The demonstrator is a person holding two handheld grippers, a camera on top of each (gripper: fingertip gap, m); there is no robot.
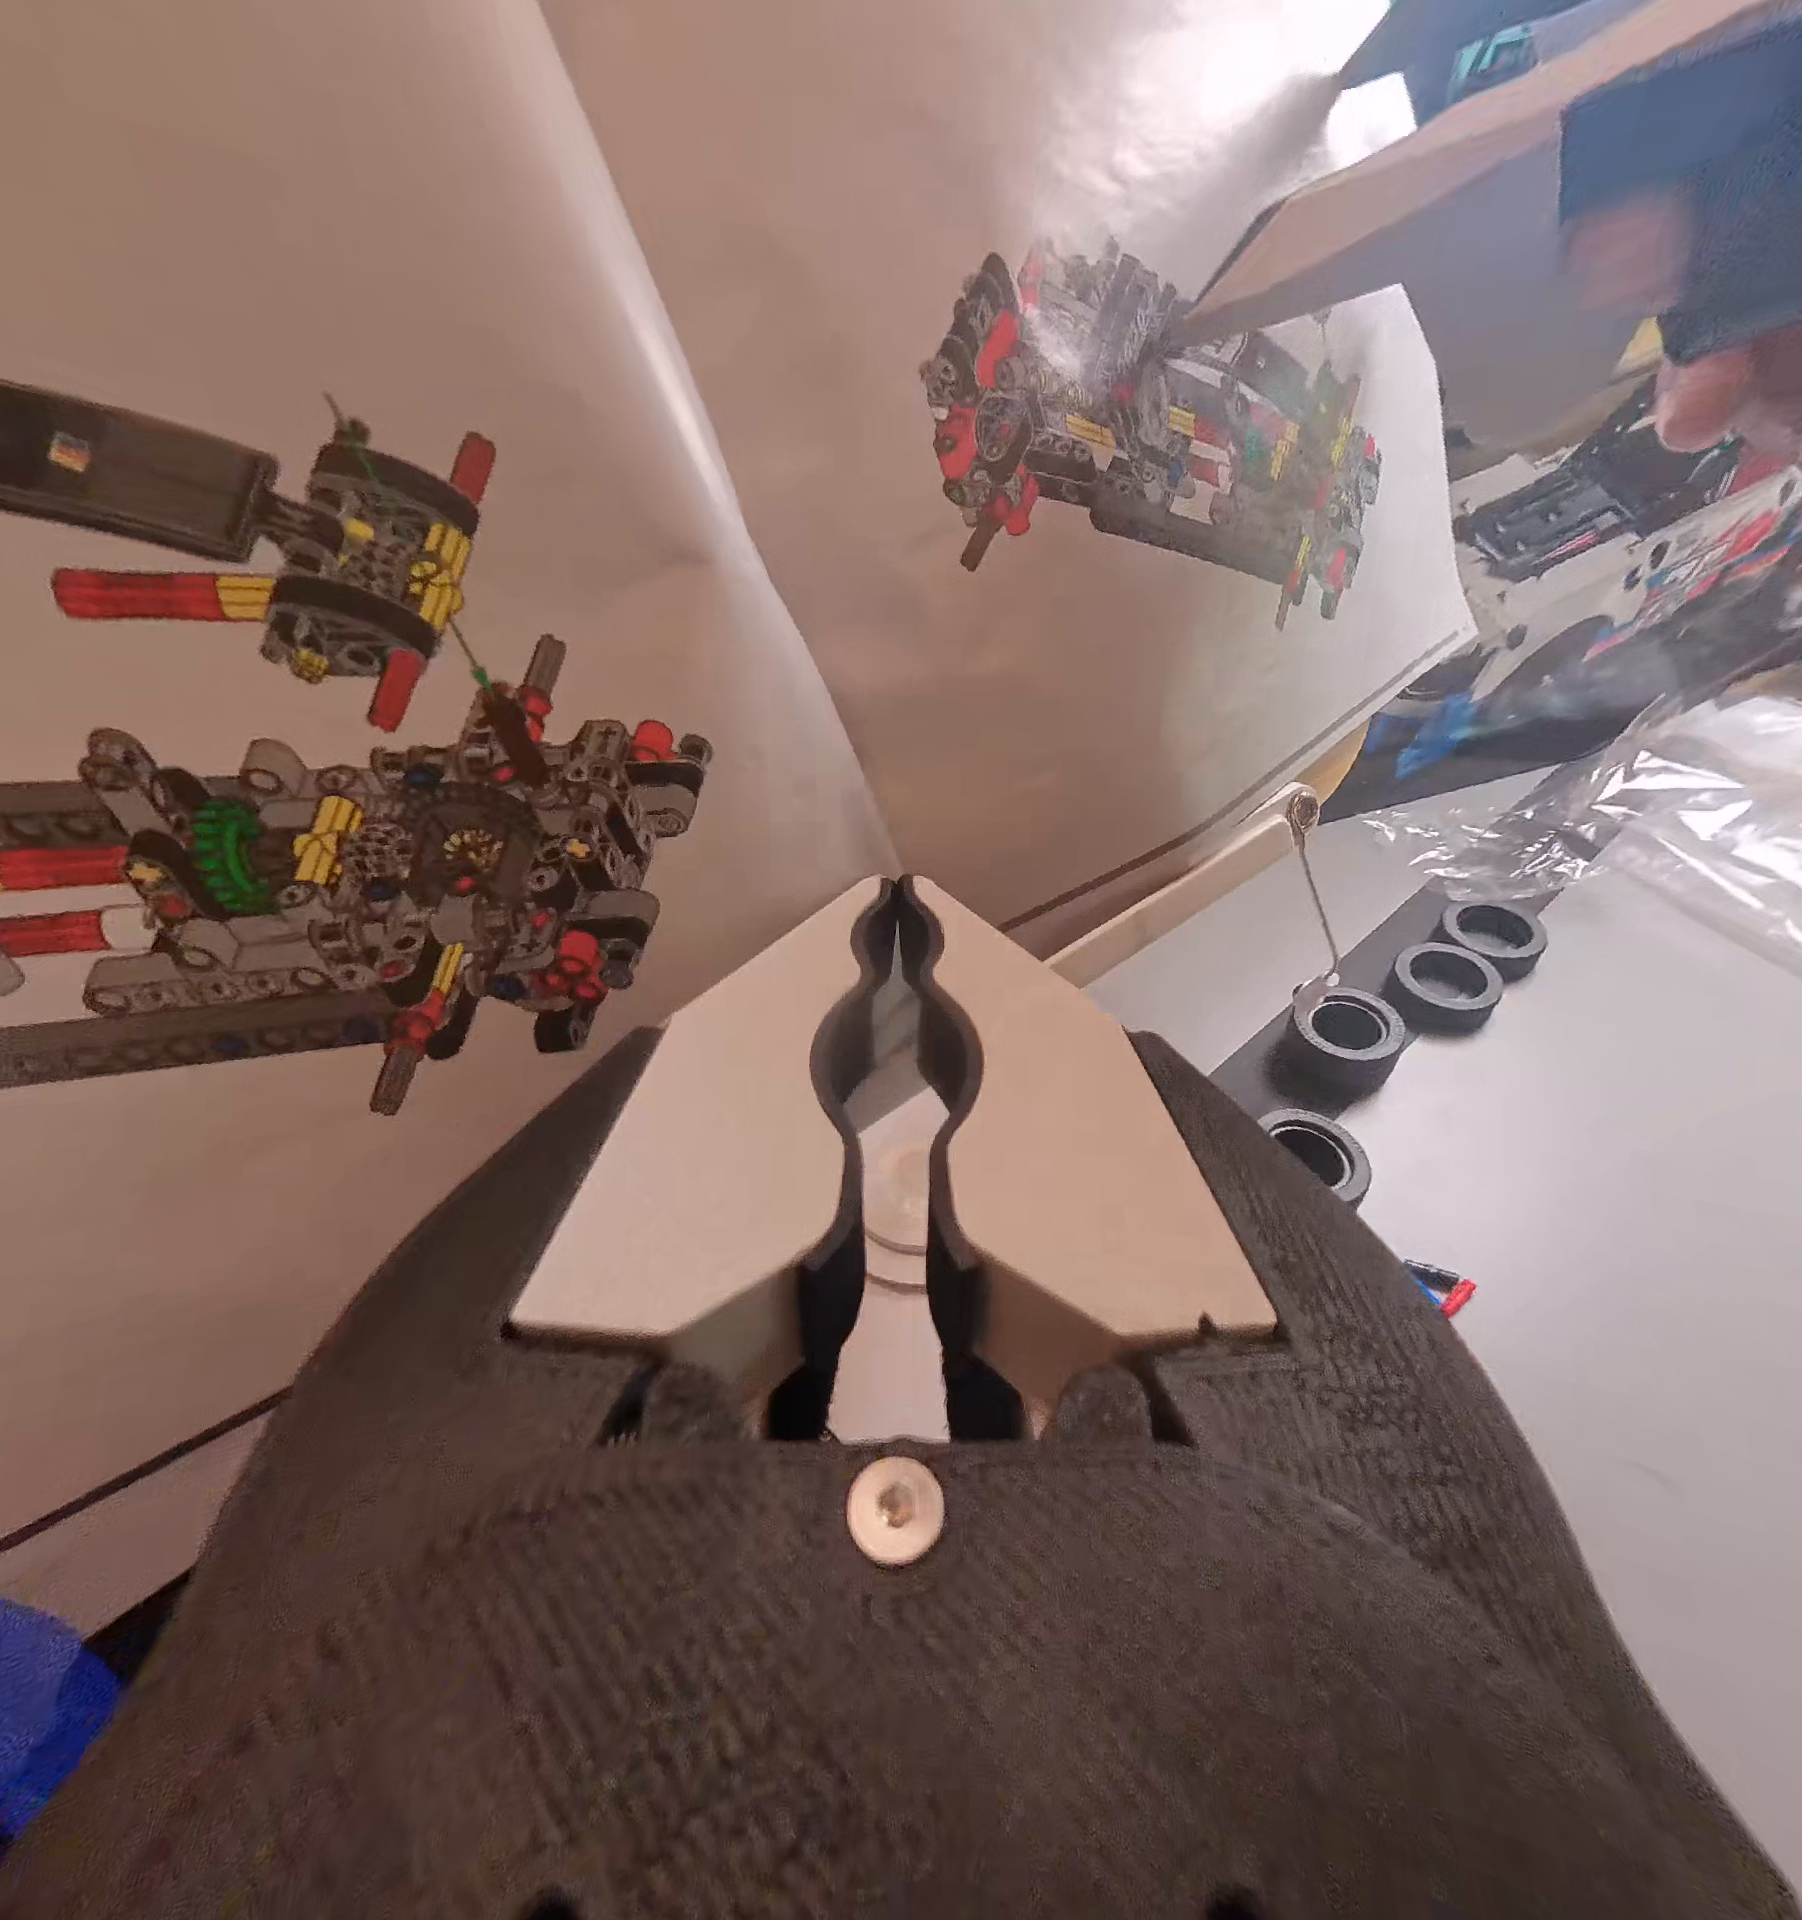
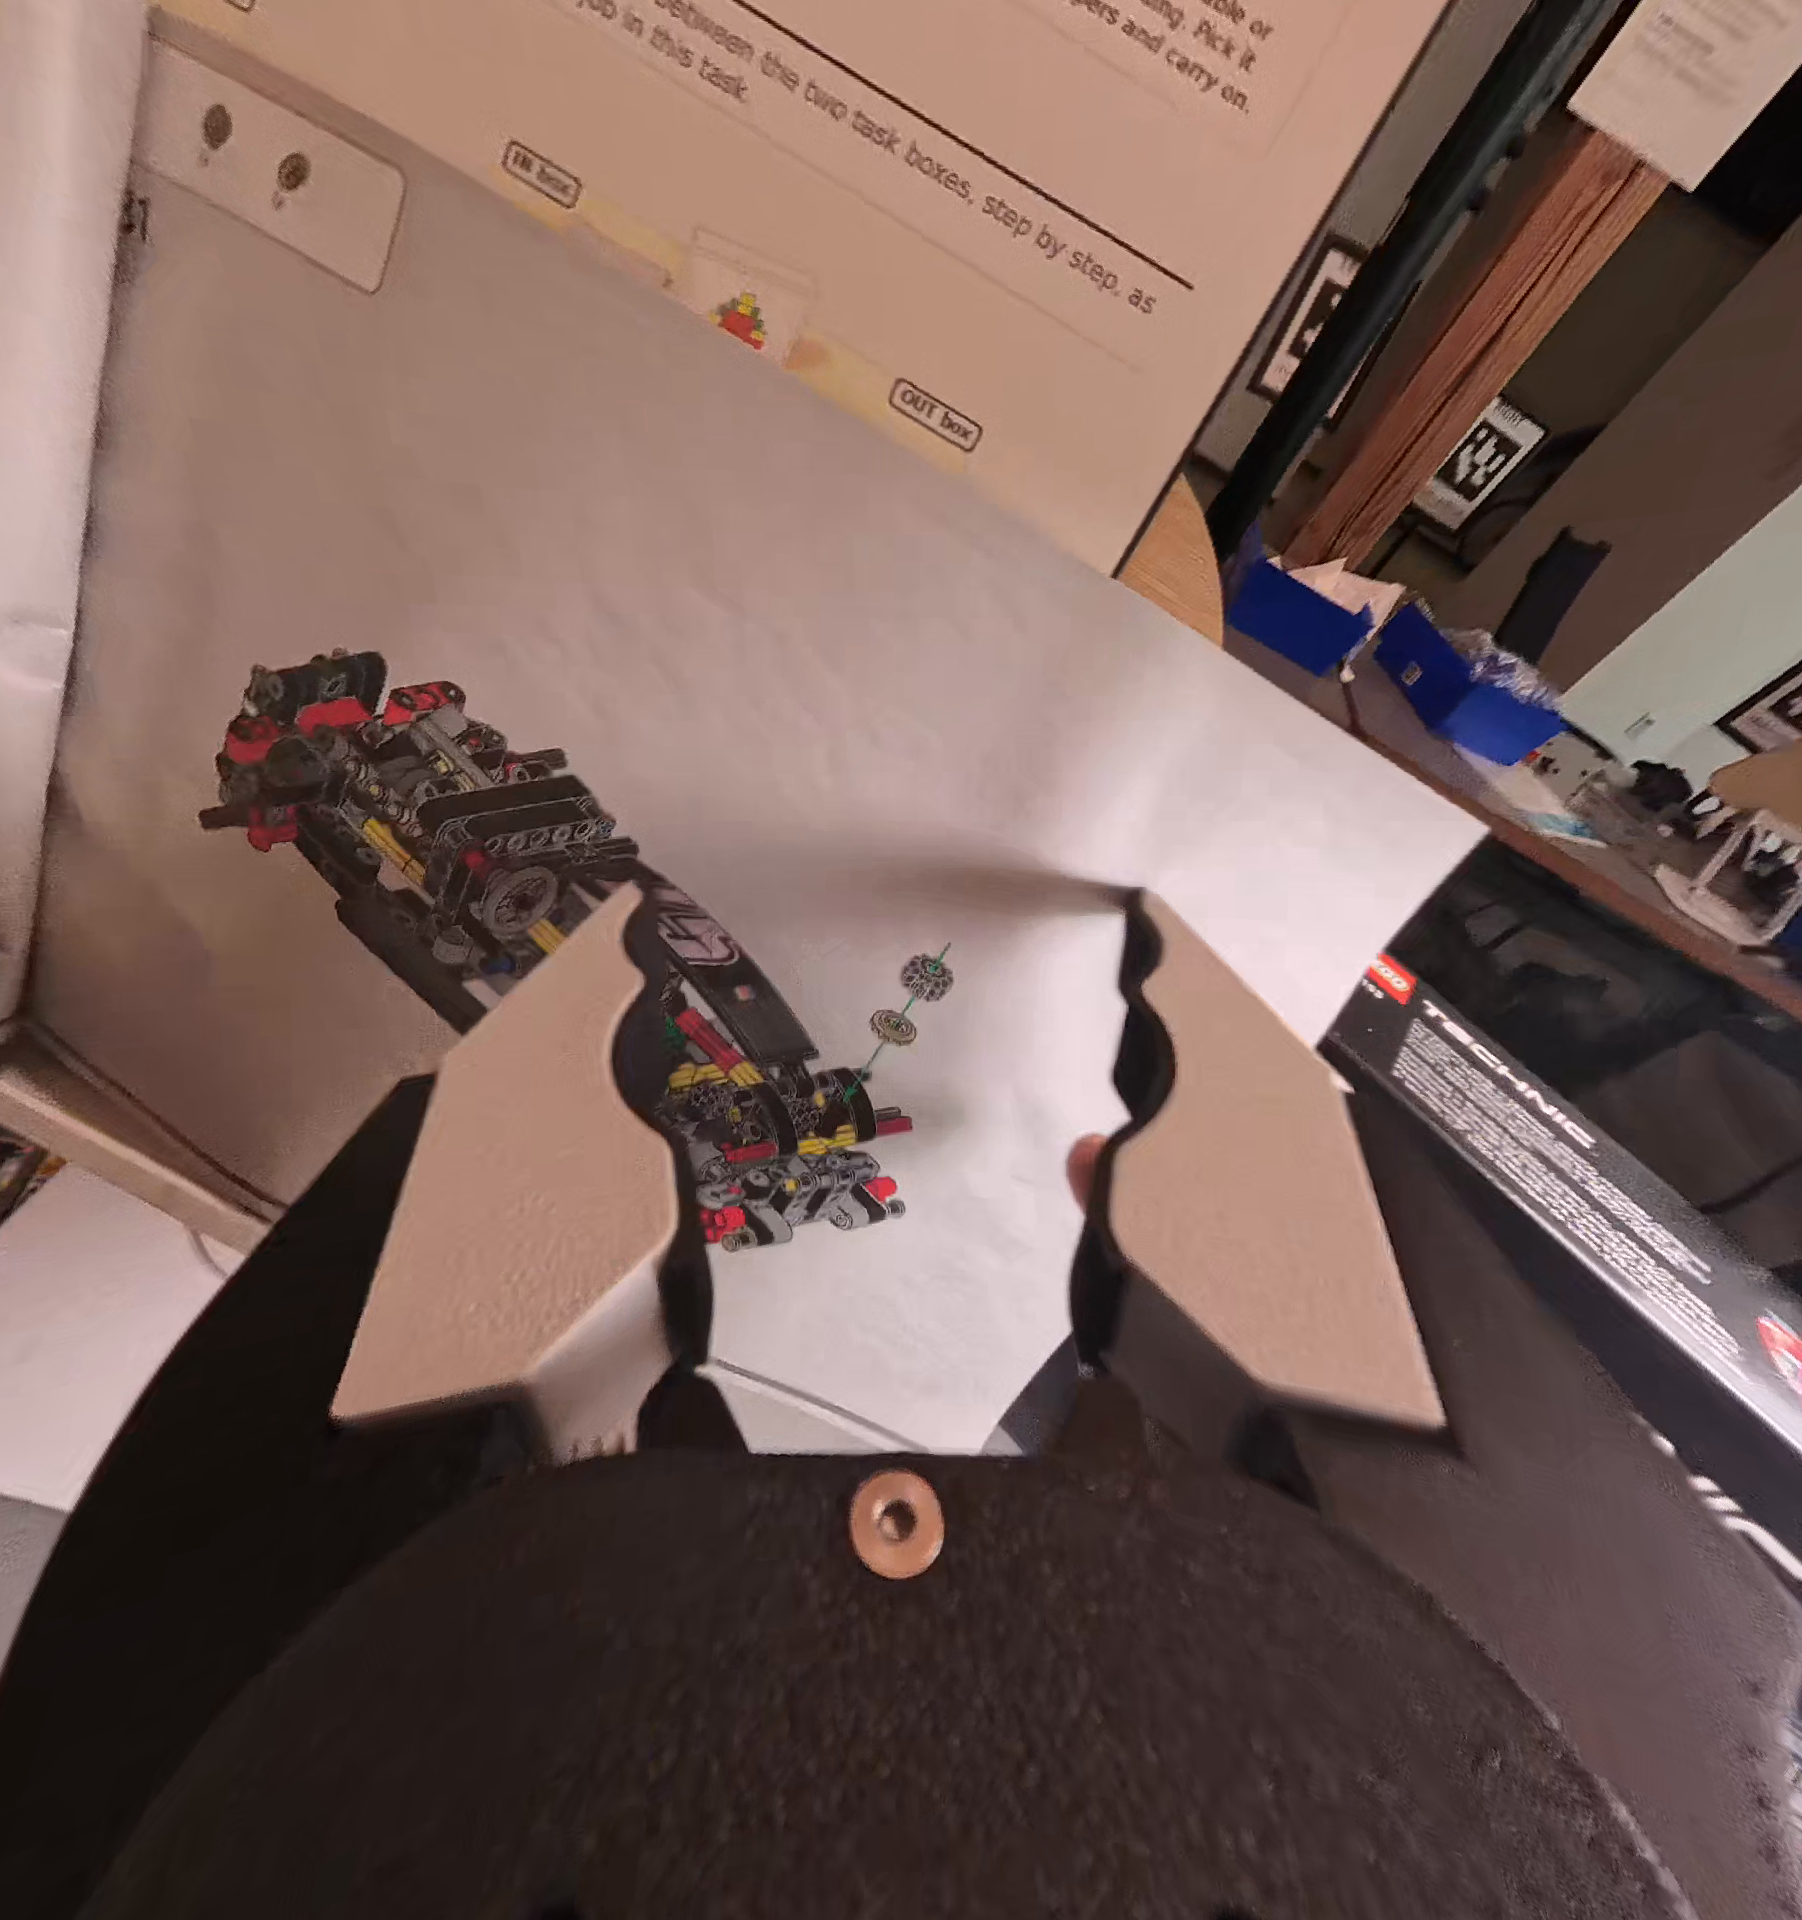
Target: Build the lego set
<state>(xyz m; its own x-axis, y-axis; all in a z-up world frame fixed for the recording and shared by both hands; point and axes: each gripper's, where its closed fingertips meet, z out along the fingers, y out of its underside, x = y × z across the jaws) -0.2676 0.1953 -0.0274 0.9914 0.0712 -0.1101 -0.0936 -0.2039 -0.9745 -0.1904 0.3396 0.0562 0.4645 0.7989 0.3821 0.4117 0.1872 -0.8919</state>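
The open instruction booklet (image 1: 772, 436) with printed build pictures stands steeply in front of me. My left gripper (image 1: 902, 885) is shut, its tips meeting on the lower edge of the booklet's pages near the fold. My right gripper (image 2: 881, 914) is open, and a lifted page (image 2: 980, 727) of the booklet lies between and beyond its fingers. A person's fingertip (image 2: 1084, 1174) shows beside the right finger. In the left wrist view the right gripper's tan finger (image 1: 1396, 197) touches the top of the right page. A partly built car model (image 1: 1655, 540) lies behind the booklet.
Several black tyres (image 1: 1344, 1029) lie in a row on the white table, with small red and blue pins (image 1: 1442, 1283) nearby. A crumpled clear bag (image 1: 1655, 810) lies at right. The black set box (image 2: 1603, 1195) sits right of the booklet. Blue bins (image 2: 1292, 613) stand farther back. My right gripper is the nearer one to the partly built car model (image 1: 1655, 540): about 30 centimetres, against 45 centimetres.
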